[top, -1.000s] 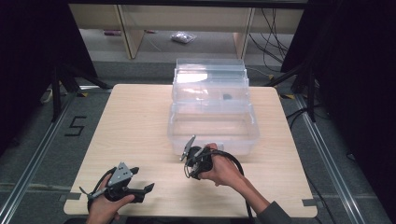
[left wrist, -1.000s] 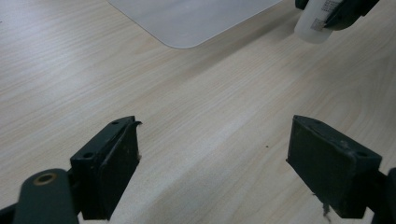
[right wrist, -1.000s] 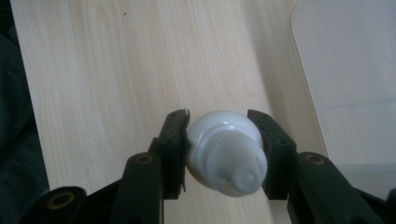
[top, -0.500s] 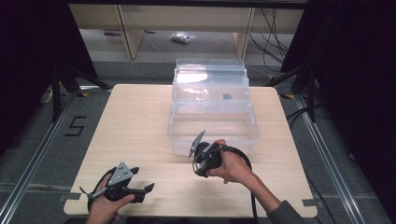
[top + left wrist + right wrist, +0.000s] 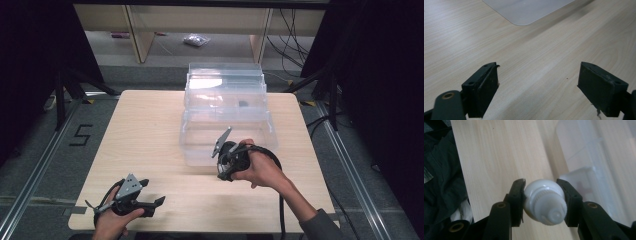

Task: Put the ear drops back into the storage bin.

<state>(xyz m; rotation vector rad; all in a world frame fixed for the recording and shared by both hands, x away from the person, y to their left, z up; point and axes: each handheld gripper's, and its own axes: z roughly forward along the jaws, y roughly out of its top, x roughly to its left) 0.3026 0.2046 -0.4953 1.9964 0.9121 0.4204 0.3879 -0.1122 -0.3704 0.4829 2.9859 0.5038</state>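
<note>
In the high view the right claw (image 5: 226, 161) has lifted off the table (image 5: 150, 130) since a second ago and now hangs at the near wall of the clear plastic box (image 5: 226, 120), while the left claw (image 5: 145, 205) has stayed resting near the table's front edge. In the left gripper view that claw's jaws stand wide apart over bare wood, holding nothing. In the right gripper view the jaws are clamped on a small white bottle (image 5: 544, 200), so I judge the pickup done and the carry to the box under way.
</note>
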